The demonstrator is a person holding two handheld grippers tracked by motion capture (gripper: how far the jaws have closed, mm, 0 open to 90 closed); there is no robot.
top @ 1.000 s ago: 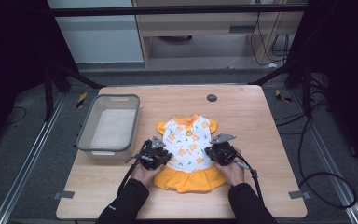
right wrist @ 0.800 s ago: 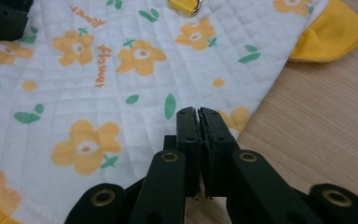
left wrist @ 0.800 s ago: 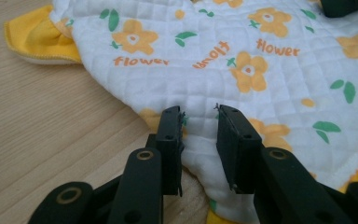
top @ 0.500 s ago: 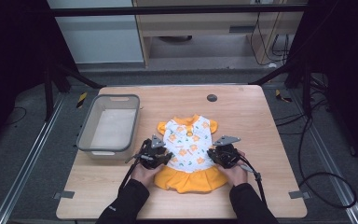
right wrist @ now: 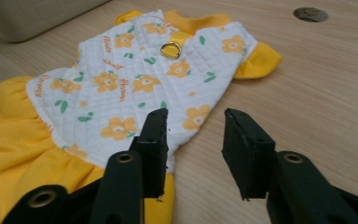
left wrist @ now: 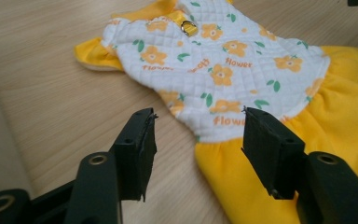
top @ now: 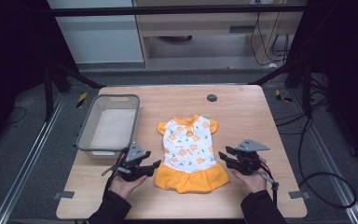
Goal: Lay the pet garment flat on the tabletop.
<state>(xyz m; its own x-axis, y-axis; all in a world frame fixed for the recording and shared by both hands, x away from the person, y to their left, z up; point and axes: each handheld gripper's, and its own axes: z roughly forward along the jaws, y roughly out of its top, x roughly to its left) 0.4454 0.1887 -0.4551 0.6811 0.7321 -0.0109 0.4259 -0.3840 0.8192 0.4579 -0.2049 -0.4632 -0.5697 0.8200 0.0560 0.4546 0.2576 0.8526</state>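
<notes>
We had the dress [top: 189, 151] lying flat in the middle of the tabletop [top: 242, 107], our left gripper [top: 145, 168] and right gripper [top: 227, 158] just beside its waist, jaws just spread wide and empty. A careless regrasp could bunch the skirt or drag it toward the basket [top: 109, 126] on the left. The dress's underside stayed hidden from us, and the small ring at its collar was hard to make out.
</notes>
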